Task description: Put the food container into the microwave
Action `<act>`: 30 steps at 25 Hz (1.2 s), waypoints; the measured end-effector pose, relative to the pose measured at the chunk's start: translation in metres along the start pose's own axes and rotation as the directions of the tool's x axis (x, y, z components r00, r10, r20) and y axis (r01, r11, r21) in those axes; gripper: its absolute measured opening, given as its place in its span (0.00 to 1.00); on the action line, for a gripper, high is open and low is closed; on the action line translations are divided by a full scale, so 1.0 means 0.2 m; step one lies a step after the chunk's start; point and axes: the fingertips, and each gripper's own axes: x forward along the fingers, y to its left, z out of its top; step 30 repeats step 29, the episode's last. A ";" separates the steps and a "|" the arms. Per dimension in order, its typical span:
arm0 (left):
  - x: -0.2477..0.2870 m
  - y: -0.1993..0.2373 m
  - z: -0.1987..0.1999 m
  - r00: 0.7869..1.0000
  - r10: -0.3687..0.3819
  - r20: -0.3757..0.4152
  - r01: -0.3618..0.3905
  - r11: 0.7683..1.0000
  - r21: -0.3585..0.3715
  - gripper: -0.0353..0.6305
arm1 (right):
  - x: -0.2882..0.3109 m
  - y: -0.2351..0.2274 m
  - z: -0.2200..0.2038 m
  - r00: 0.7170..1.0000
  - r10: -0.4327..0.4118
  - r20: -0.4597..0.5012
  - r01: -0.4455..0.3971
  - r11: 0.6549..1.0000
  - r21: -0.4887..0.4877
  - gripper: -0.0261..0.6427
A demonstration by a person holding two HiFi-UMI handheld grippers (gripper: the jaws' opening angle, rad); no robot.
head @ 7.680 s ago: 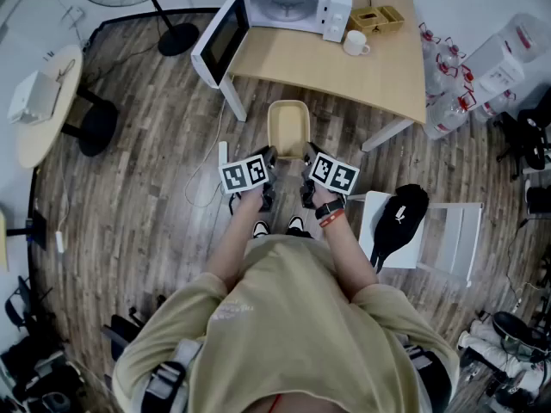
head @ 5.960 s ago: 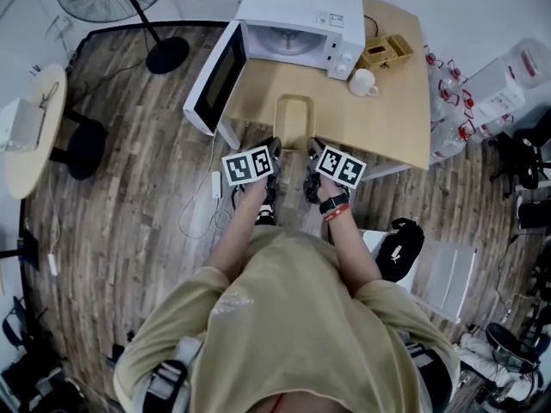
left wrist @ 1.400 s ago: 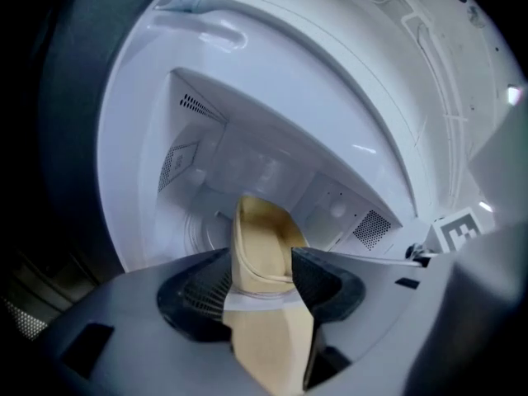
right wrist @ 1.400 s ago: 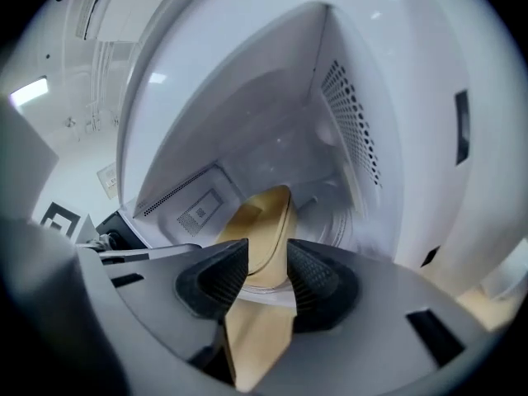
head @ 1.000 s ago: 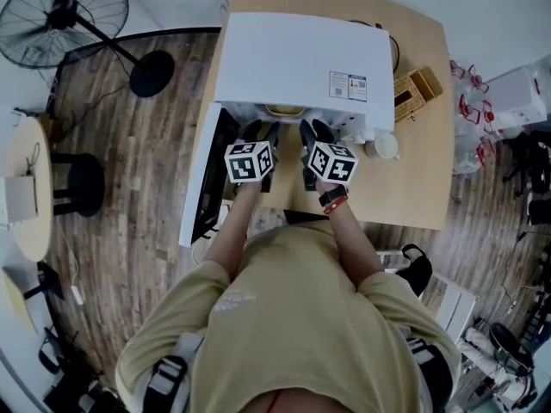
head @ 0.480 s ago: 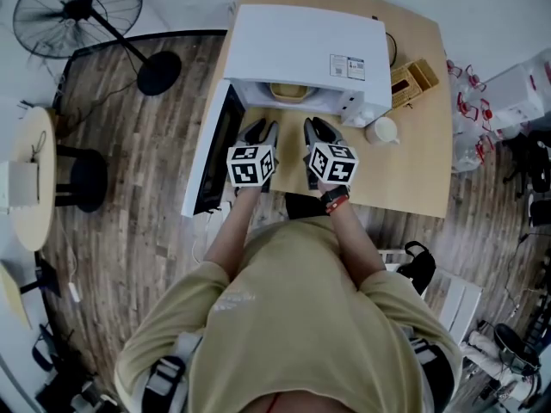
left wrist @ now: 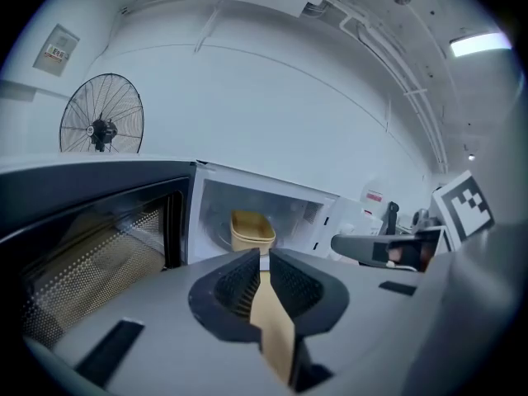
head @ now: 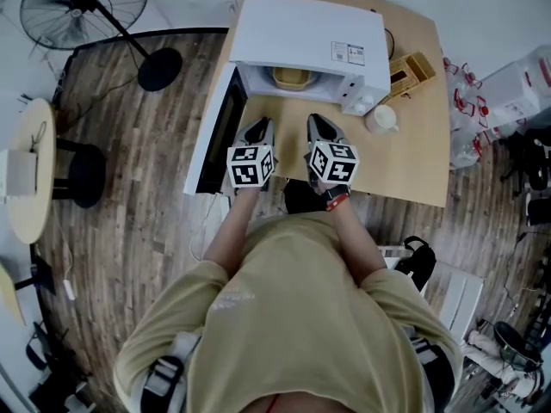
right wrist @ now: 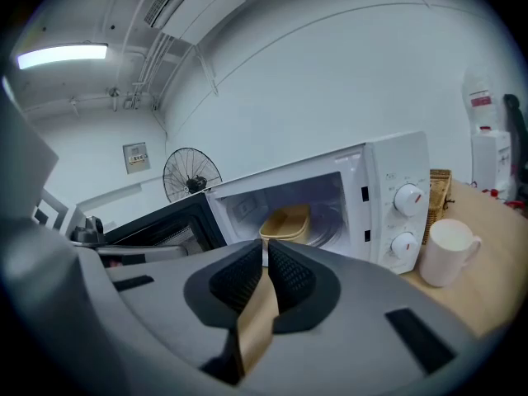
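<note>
The tan food container point(head: 291, 77) sits inside the open white microwave point(head: 306, 33), on its turntable. It also shows in the left gripper view as the container point(left wrist: 252, 231) and in the right gripper view as the container point(right wrist: 286, 221), free of both grippers. My left gripper point(head: 258, 129) and right gripper point(head: 319, 126) hover side by side over the table in front of the cavity, a short way back from it. The left gripper point(left wrist: 264, 258) and the right gripper point(right wrist: 266, 258) are each shut with nothing between the jaws.
The microwave door point(head: 215, 132) hangs open to the left, past the wooden table's point(head: 405, 157) edge. A white mug point(head: 381, 120) and a small wooden box point(head: 408, 70) stand right of the microwave. A floor fan point(head: 86, 3) is at the far left.
Both grippers carried the container to the table and into the microwave, let it go there, and have drawn back toward me out of the cavity.
</note>
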 end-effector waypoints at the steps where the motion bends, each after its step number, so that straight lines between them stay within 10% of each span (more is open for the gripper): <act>1: -0.02 0.00 0.00 1.000 0.001 0.002 -0.001 1.000 0.002 0.13 | -0.01 0.01 0.00 1.000 0.000 0.002 0.000 1.000 -0.003 0.10; 18: -0.06 -0.02 0.03 0.997 -0.065 0.031 0.065 0.998 -0.019 0.08 | -0.05 0.03 0.00 1.000 -0.023 0.002 0.023 1.000 0.000 0.08; 30: 0.15 0.09 -0.24 0.987 -0.037 -0.156 0.021 0.995 -0.100 0.08 | 0.13 -0.08 -0.03 0.998 -0.026 -0.053 0.026 1.000 -0.004 0.08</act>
